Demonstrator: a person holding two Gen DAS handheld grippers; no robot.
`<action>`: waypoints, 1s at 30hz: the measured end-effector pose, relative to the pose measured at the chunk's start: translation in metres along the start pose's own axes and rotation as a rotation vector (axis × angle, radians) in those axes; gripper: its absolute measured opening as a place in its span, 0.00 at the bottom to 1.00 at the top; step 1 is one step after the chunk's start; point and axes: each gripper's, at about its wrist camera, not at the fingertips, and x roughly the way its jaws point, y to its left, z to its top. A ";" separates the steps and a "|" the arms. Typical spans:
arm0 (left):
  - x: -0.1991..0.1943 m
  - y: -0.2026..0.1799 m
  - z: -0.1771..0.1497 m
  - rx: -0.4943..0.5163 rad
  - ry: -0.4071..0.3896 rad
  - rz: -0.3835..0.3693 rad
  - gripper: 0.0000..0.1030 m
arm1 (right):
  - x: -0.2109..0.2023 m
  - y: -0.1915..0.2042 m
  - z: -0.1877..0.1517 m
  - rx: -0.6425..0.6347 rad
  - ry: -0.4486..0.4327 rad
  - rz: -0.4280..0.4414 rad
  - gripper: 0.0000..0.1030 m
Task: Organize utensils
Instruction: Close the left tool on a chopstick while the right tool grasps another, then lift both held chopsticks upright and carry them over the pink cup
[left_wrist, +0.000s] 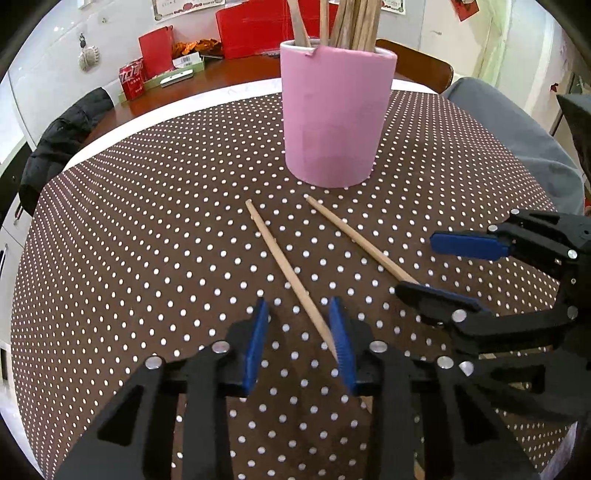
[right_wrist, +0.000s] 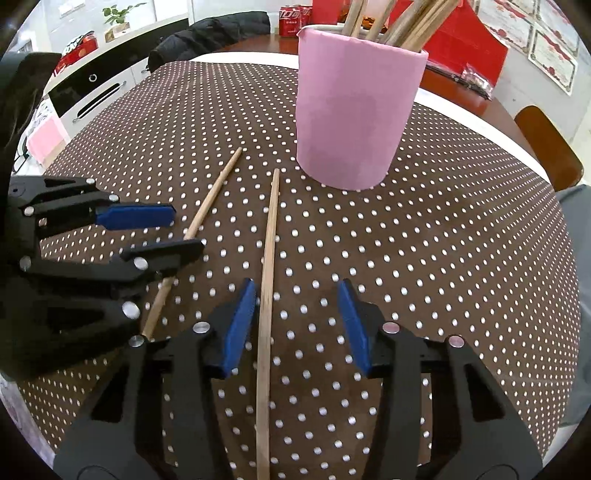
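Two wooden chopsticks lie on the dotted brown tablecloth in front of a pink holder (left_wrist: 338, 114) that has several chopsticks standing in it. My left gripper (left_wrist: 300, 345) is open low over the left chopstick (left_wrist: 284, 264), which runs between its fingers, close to the right pad. My right gripper (right_wrist: 297, 325) is open over the other chopstick (right_wrist: 269, 258), which lies between its fingers, near the left pad. The right gripper (left_wrist: 439, 269) shows in the left wrist view, the left gripper (right_wrist: 162, 232) in the right wrist view, and the holder (right_wrist: 356, 110) too.
A red can (left_wrist: 132, 79), red boxes and a green tray stand on the wooden table behind the cloth. A black jacket (left_wrist: 61, 136) hangs at the left. A wooden chair (right_wrist: 550, 147) and a grey cushion (left_wrist: 517, 136) are at the right.
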 end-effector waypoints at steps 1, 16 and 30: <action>0.001 0.001 0.001 -0.008 -0.006 -0.001 0.33 | 0.001 0.000 0.002 0.003 0.001 0.000 0.45; -0.026 0.031 -0.015 -0.138 -0.117 -0.097 0.05 | -0.023 -0.011 -0.012 0.094 -0.103 0.109 0.06; -0.117 0.040 0.016 -0.202 -0.562 -0.154 0.05 | -0.092 -0.050 -0.005 0.295 -0.475 0.307 0.06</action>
